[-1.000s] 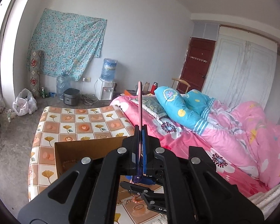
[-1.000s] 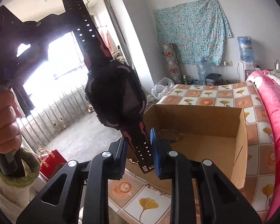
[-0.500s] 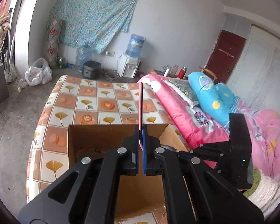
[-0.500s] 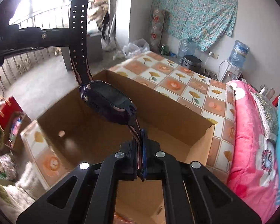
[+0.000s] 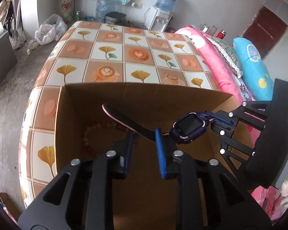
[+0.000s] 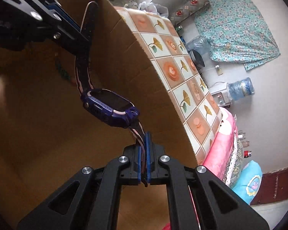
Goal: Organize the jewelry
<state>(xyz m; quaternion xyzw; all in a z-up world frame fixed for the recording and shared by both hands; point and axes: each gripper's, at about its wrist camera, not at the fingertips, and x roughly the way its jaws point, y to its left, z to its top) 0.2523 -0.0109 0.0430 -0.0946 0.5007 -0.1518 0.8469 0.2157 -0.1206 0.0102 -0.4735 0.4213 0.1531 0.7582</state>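
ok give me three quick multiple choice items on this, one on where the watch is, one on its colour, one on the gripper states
1. Where is the watch?
A. over the open cardboard box
B. on the pink bedding
C. on the floor

2. What colour is the watch case?
A. red
B. purple
C. white

3. Which gripper is clamped on the strap?
A. left gripper only
B. right gripper only
C. neither

Answers:
1 A, it hangs above the box interior.
2 B, the case is dark purple with pink trim.
3 B, the right gripper pinches the strap; the left gripper has just been opening, the strap loose between its pads.
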